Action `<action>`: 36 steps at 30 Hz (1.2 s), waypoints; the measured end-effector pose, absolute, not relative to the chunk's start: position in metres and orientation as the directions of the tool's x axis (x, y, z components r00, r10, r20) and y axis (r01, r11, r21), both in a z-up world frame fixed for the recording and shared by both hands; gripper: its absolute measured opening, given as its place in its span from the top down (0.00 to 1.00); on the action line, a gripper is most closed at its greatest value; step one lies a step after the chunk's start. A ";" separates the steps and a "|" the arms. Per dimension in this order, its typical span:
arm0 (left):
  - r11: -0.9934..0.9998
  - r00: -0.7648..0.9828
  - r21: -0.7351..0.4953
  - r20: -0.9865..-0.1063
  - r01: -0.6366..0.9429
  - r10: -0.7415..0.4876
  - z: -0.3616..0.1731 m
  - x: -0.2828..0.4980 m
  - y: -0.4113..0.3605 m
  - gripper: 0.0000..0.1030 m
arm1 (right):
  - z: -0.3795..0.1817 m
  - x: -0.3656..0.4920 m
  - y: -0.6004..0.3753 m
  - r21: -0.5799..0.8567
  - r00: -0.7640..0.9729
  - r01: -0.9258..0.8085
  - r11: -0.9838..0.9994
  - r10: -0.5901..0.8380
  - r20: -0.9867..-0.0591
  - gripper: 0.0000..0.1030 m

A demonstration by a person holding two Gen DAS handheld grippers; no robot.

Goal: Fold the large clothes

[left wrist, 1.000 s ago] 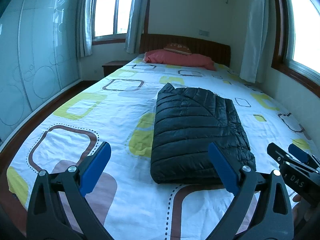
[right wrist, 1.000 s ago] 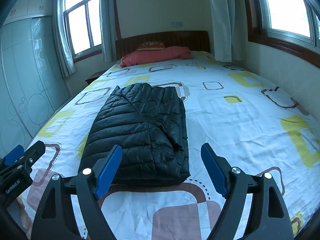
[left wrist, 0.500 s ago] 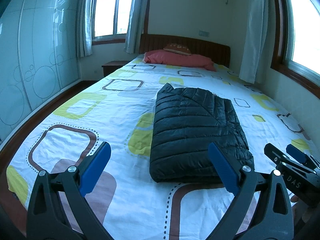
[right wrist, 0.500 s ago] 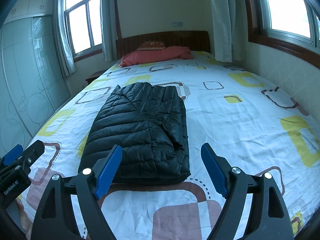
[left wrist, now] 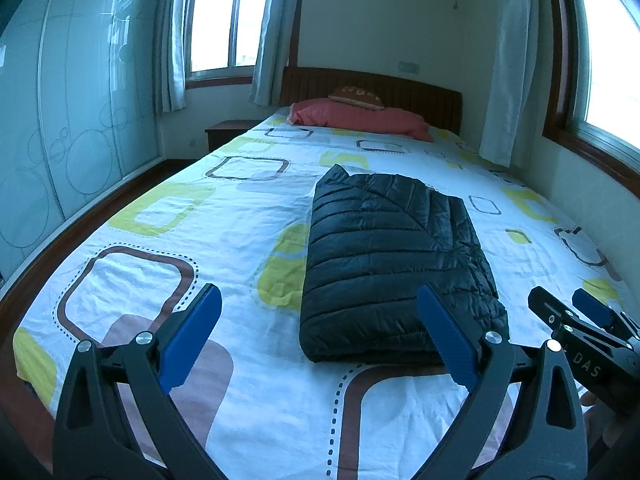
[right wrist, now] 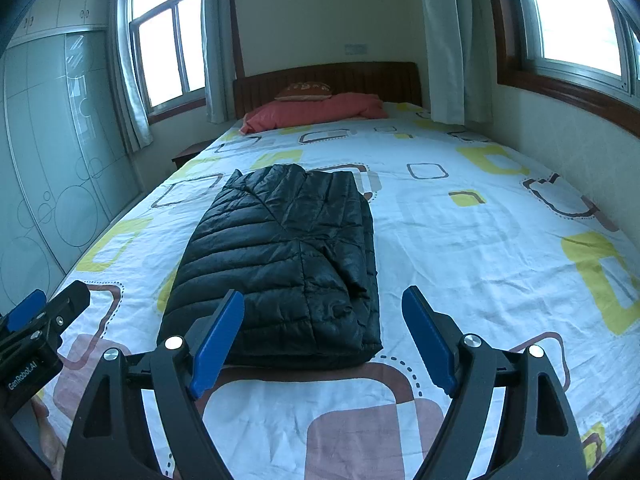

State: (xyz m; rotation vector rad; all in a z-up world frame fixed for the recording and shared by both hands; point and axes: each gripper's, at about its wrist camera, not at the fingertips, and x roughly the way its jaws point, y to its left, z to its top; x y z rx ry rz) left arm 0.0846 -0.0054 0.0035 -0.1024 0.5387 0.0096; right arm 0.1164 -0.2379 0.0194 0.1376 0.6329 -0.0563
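From the left wrist view we look down the bed (left wrist: 224,236), and almost nothing has changed over the last second: the jacket (left wrist: 384,256) lies in the same spot, folded into a thick dark block on the patterned sheet, its near edge just past our fingertips. The left gripper (left wrist: 320,336) hangs in front of it with its jaws spread wide and nothing between the blue pads (left wrist: 192,336); it is released, touching neither cloth nor sheet. At the right edge the right gripper (left wrist: 584,320) pokes in beside the jacket's near corner, and against the earlier pictures it sits a shade lower in frame, no more.

Over to the right wrist view, and it's the same story. The jacket (right wrist: 280,256) is a neat rectangle in the middle of the bed, sleeves tucked away, one rumpled flap along its right side. The right gripper (right wrist: 324,340) hovers just short of the near edge, jaws wide, empty, pads (right wrist: 428,340) clear of the fabric. The left gripper (right wrist: 36,320) peeks in at the lower left, and its state we cannot read from here.

So both hands have been idle, and we judge the fold finished, or one last halving is being weighed.
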 end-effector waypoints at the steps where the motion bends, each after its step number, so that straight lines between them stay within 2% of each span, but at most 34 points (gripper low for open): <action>1: 0.995 0.859 -0.092 -0.512 -0.040 -0.013 0.004 0.084 -0.005 0.05 | 0.019 0.116 -0.238 0.110 0.805 0.094 0.989 -0.011 -0.593 0.22; 23: 0.997 0.879 -0.069 -0.477 -0.027 -0.009 0.008 0.079 -0.015 0.05 | 0.018 0.115 -0.235 0.110 0.805 0.093 0.990 -0.010 -0.593 0.22; 26: 0.998 0.874 -0.065 -0.485 -0.027 -0.008 0.005 0.080 -0.017 0.02 | 0.016 0.116 -0.235 0.109 0.803 0.089 0.990 -0.007 -0.596 0.22; 33: 0.995 0.866 -0.098 -0.500 -0.021 -0.031 -0.001 0.082 -0.017 0.02 | 0.009 0.118 -0.233 0.107 0.796 0.081 0.991 0.000 -0.606 0.22; 36: 0.998 0.860 -0.069 -0.510 -0.014 -0.023 -0.005 0.085 -0.020 0.02 | 0.006 0.121 -0.235 0.106 0.791 0.078 0.991 0.003 -0.612 0.22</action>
